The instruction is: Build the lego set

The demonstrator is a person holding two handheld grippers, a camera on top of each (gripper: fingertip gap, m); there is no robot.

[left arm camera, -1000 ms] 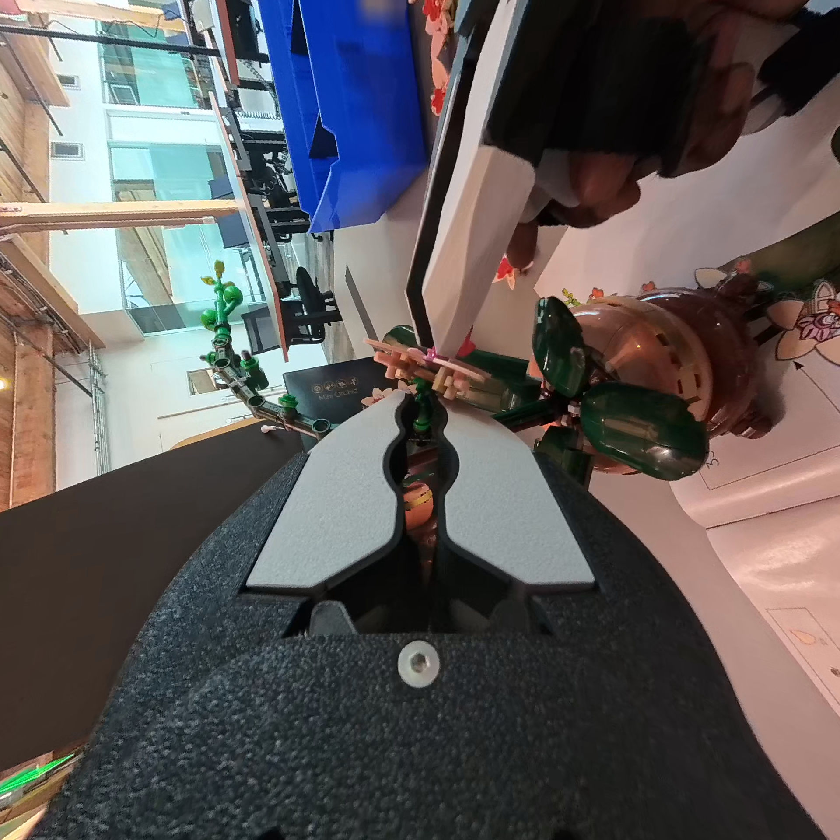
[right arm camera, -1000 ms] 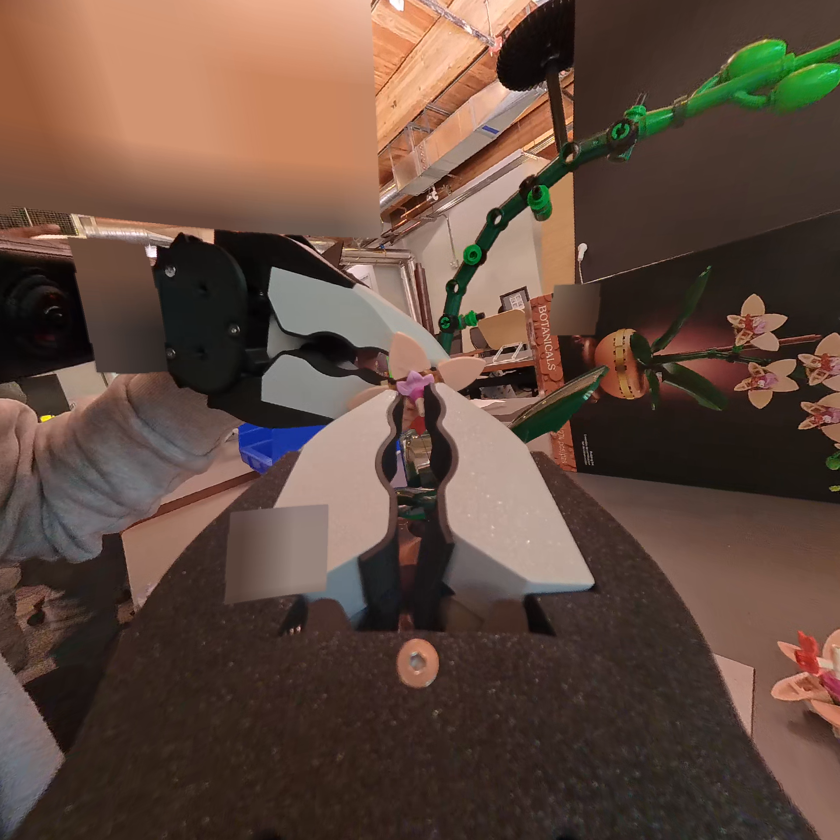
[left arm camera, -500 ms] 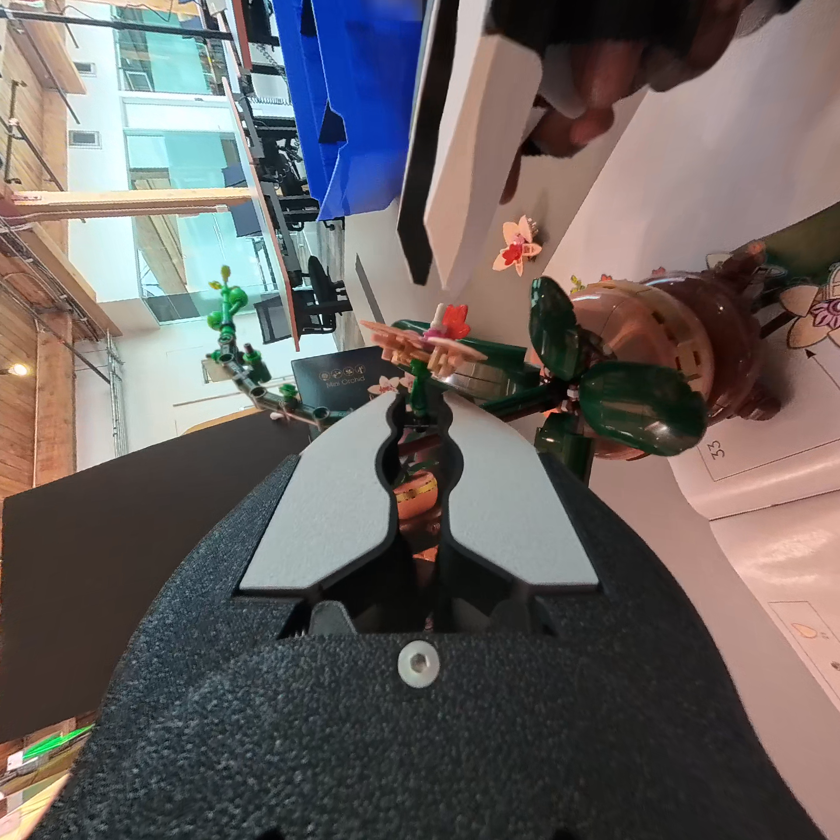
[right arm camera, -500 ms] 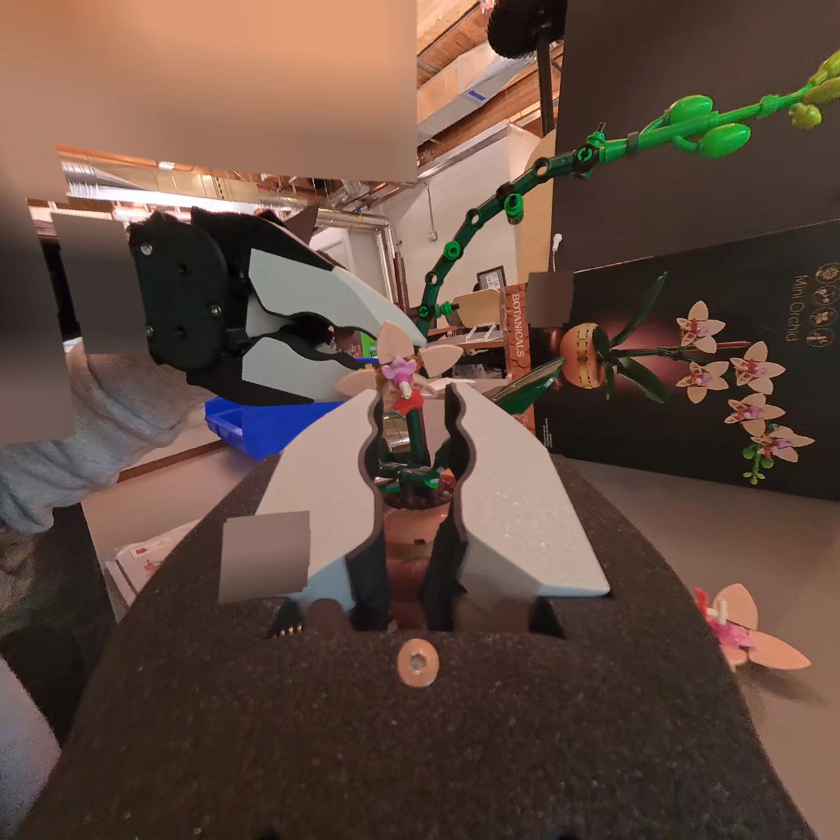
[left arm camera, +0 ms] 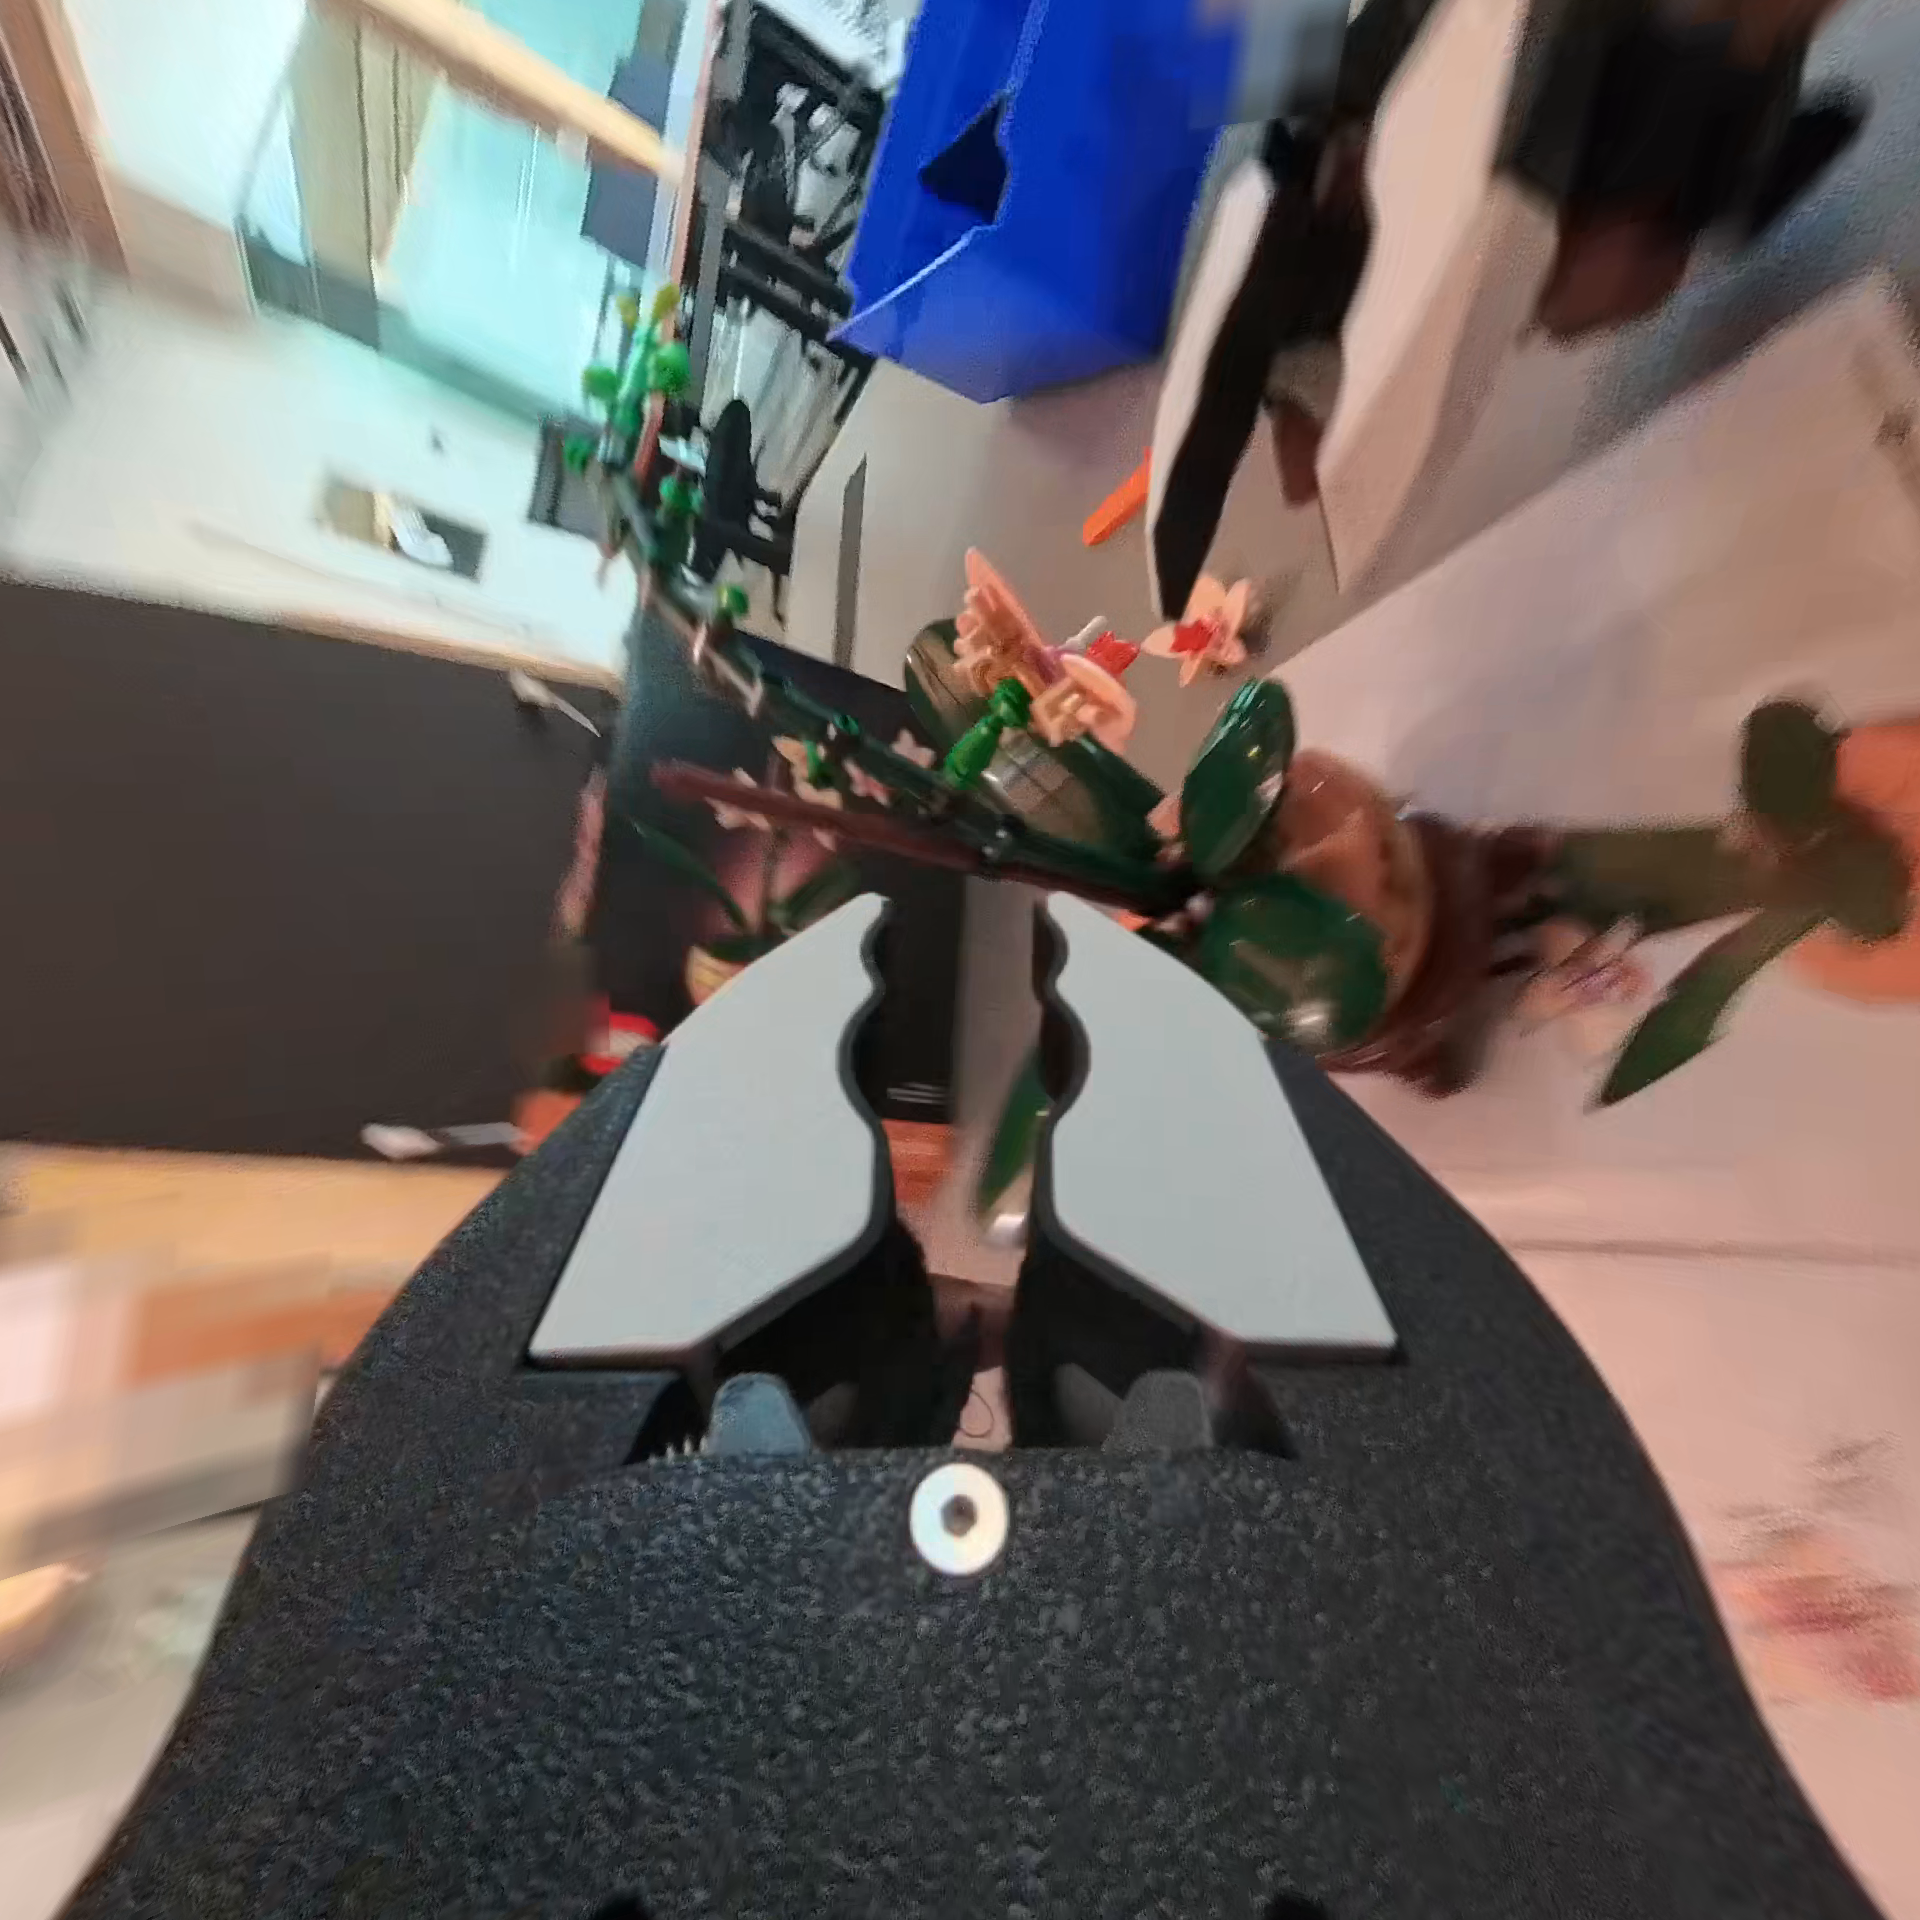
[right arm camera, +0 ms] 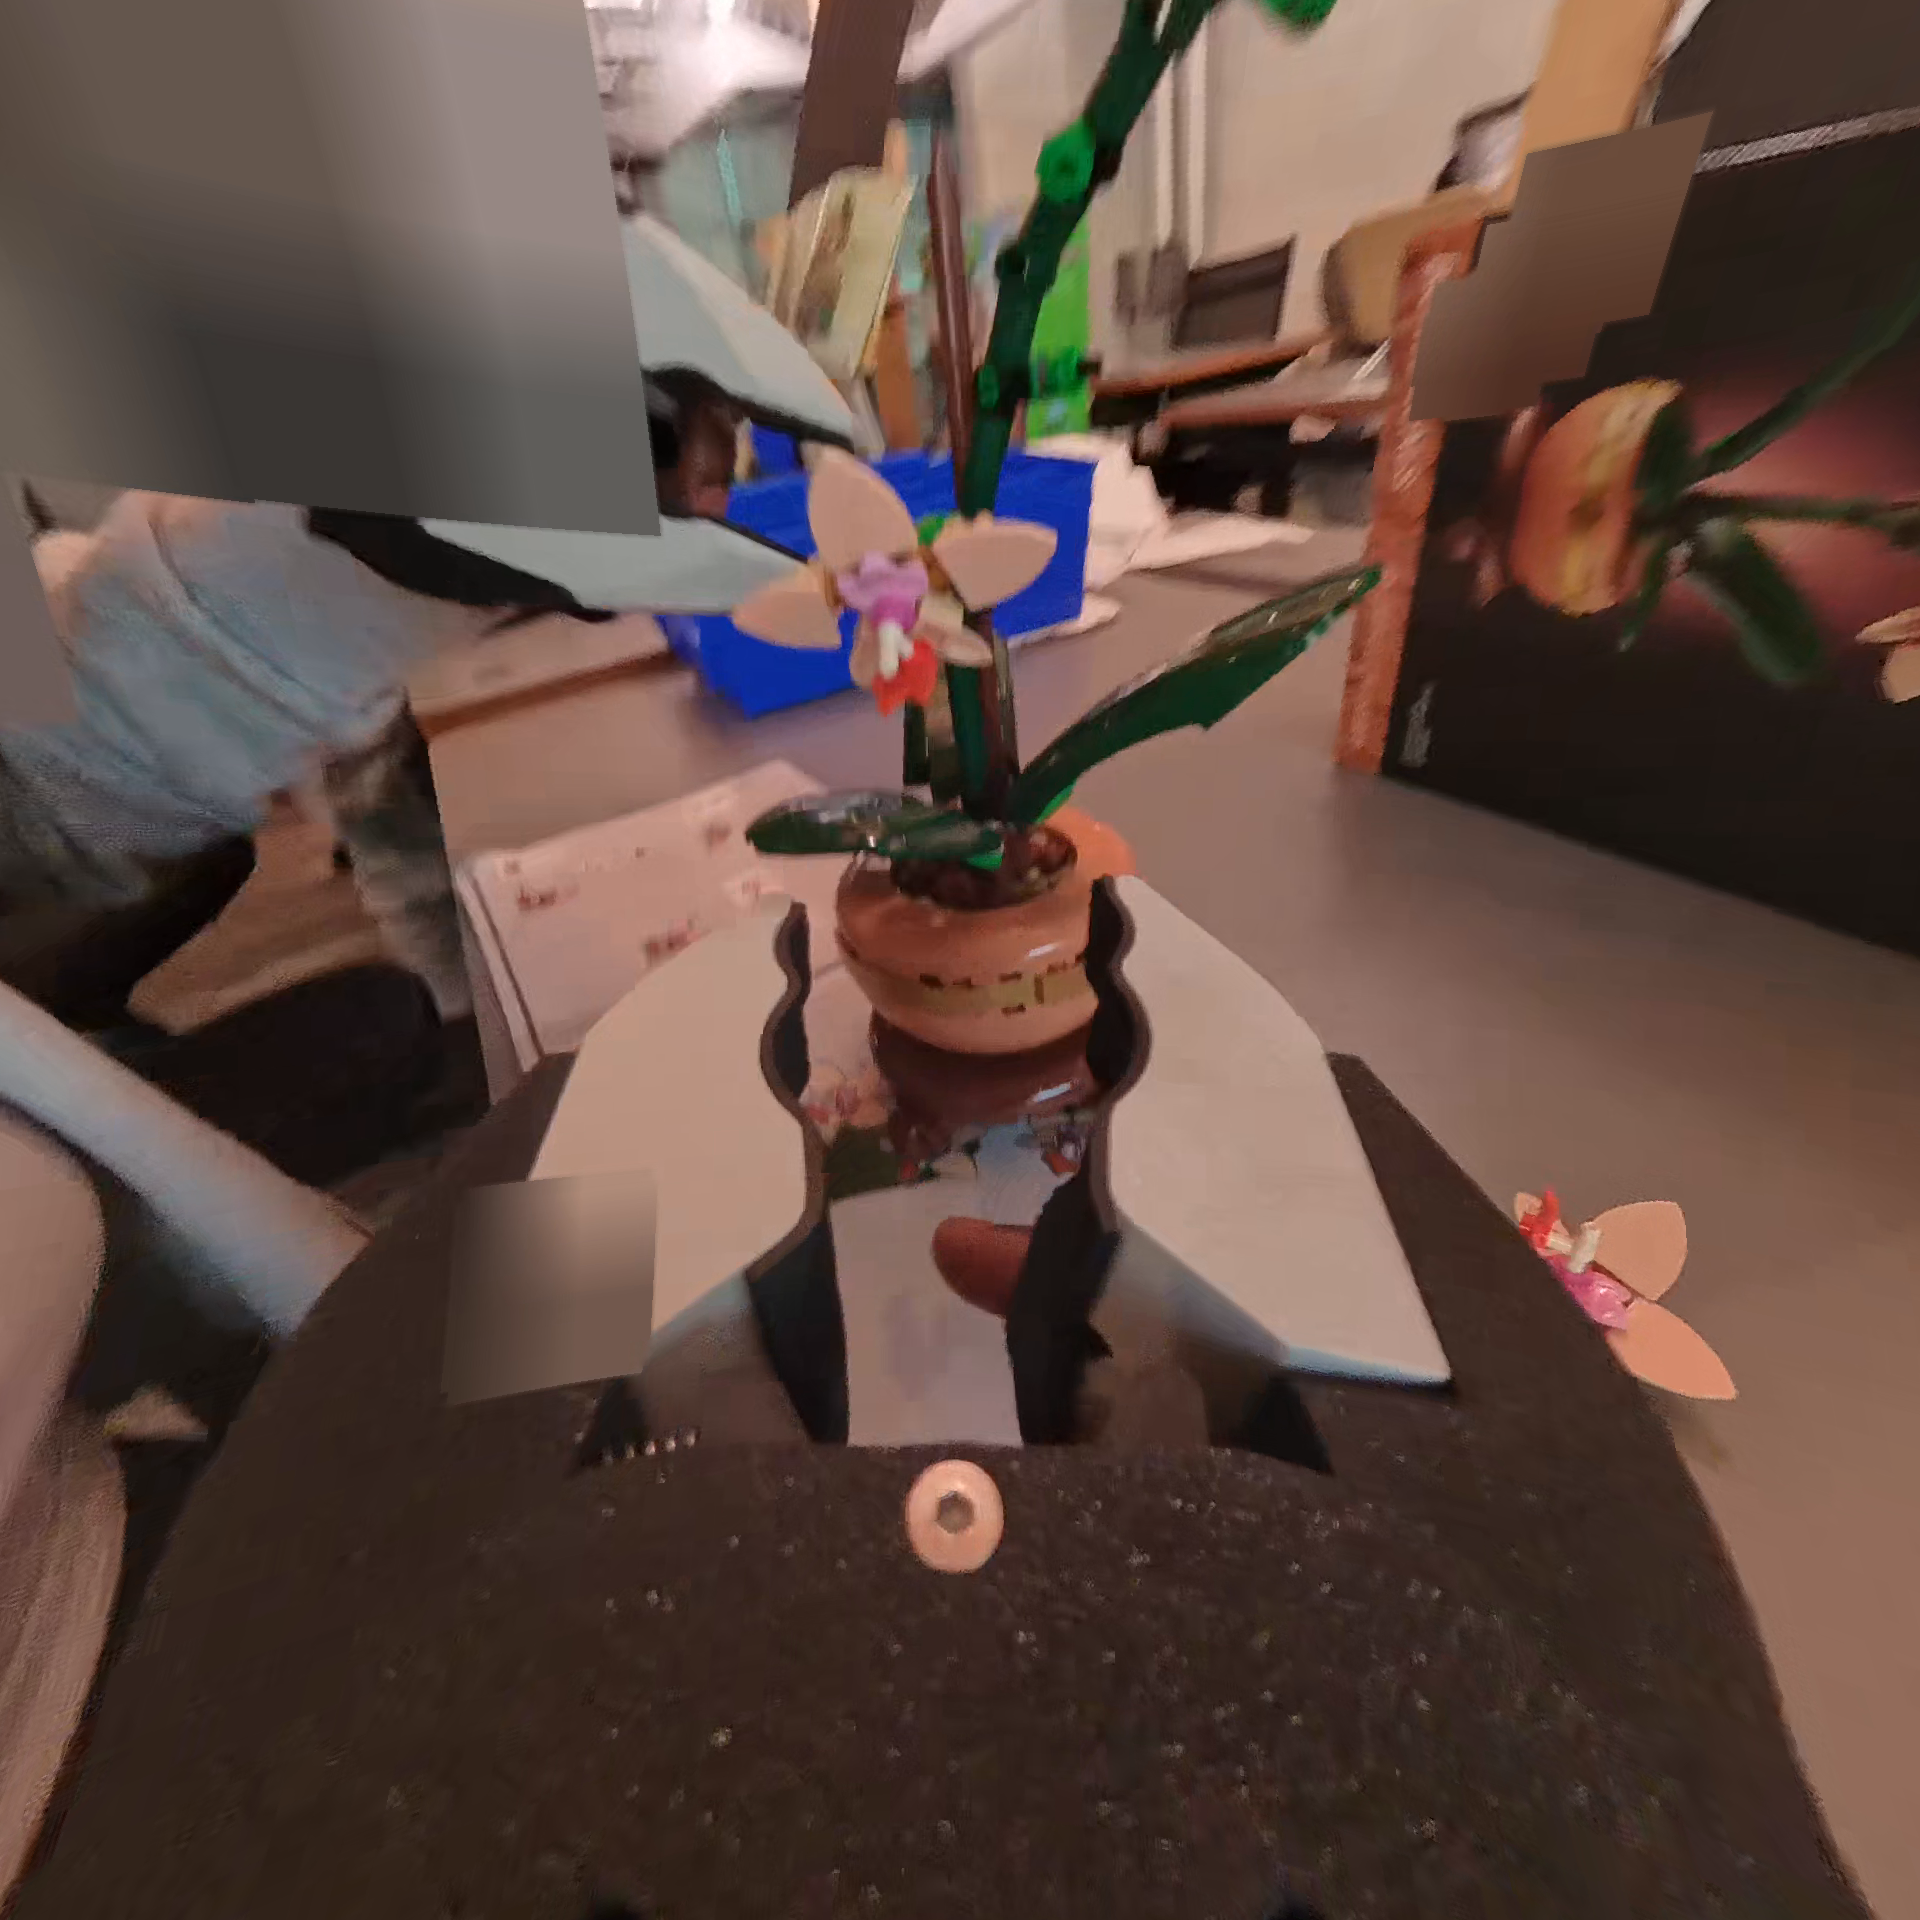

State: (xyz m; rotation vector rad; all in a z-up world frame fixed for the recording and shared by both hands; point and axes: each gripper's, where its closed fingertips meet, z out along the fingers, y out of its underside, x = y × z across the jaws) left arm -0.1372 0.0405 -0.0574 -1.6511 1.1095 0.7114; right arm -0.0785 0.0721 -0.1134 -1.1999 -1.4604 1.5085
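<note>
Both grippers backed off | jaws parted | flower (right arm camera: 894, 597) now on stem (right arm camera: 997, 416)

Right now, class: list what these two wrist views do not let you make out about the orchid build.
- Stem top: right wrist view, cut off by the upper edge.
- Pot base: right wrist view, hidden between the right gripper fingers.
- Booklet pages: right wrist view, blurred.
- Flower joint on the stem: left wrist view, motion blur.
- Loose flower parts: too small.
</note>
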